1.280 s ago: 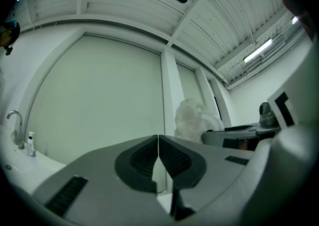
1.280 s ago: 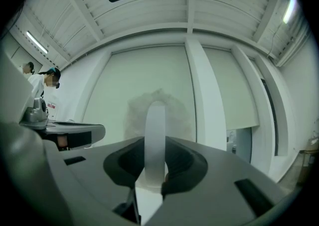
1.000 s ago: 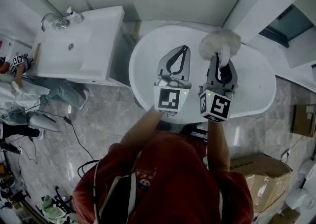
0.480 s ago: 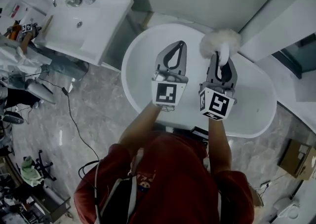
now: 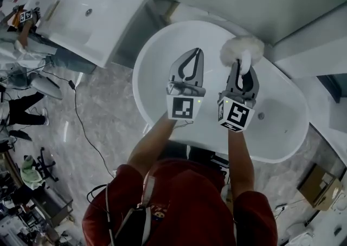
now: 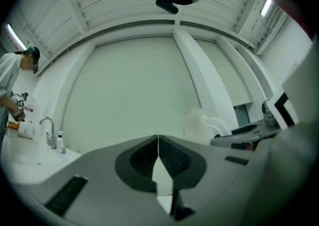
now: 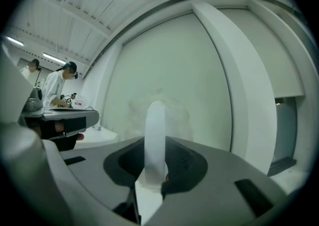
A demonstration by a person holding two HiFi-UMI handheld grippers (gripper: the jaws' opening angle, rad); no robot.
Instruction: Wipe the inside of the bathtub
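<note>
Two tools above tub (image 5: 139,79): right tool (image 5: 243,71) grips duster (image 5: 242,49) by handle, head near far rim, seemingly off surface; left tool (image 5: 198,53) jaws together, empty. Wiping apparently unstarted; whole inside left.

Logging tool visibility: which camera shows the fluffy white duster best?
The head view: the duster stands out whole above the bathtub, held by the right gripper. The right gripper view shows its handle clamped, the fluffy head washed out. The left gripper view catches it faintly.
</note>
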